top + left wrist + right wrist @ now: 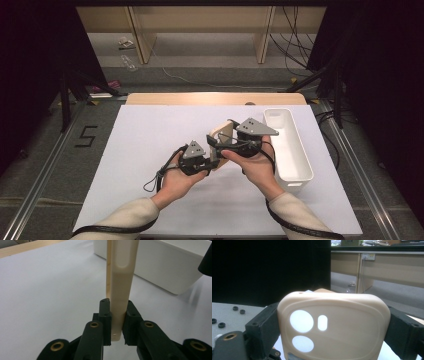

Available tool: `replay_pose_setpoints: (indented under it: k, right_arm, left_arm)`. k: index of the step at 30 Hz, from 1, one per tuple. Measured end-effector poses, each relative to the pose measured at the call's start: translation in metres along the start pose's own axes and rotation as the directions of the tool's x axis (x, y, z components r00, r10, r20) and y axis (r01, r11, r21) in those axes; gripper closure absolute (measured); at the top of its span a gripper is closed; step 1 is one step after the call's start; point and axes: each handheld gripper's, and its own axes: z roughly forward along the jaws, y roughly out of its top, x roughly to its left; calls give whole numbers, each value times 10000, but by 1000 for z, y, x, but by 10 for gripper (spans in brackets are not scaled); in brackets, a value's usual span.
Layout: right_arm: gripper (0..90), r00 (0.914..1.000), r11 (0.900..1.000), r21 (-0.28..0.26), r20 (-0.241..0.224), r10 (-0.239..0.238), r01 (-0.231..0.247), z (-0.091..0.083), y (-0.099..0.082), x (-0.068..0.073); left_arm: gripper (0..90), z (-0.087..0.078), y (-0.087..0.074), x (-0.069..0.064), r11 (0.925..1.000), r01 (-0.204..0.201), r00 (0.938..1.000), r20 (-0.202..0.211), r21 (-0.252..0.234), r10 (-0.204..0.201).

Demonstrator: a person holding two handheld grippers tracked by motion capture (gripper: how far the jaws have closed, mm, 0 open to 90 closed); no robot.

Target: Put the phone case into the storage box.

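Observation:
A beige phone case (221, 134) with round camera cut-outs is held upright above the white mat between both hands. My left gripper (214, 161) is shut on its thin lower edge; in the left gripper view the case (121, 290) rises edge-on from between the pads of that gripper (117, 315). My right gripper (222, 142) spans the case's width. In the right gripper view the case's back (352, 327) faces the camera, with the right gripper (332, 327) pressing its fingers (262, 326) against both sides.
A long white bin (290, 145) stands on the right side of the white mat (150, 150), close to my right hand, and shows behind the case as the bin (160, 267). A wooden table edge (215, 98) runs along the far side.

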Motion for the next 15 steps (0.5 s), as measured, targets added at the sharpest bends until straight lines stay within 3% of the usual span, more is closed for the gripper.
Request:
replay_pose_setpoints:
  k: [15]
  right_arm:
    - [122, 9999, 9999, -41, 108, 117, -116, -2, 1, 0]
  left_arm:
    - [789, -1, 1, 1, 9998, -151, 9998, 96, -86, 151]
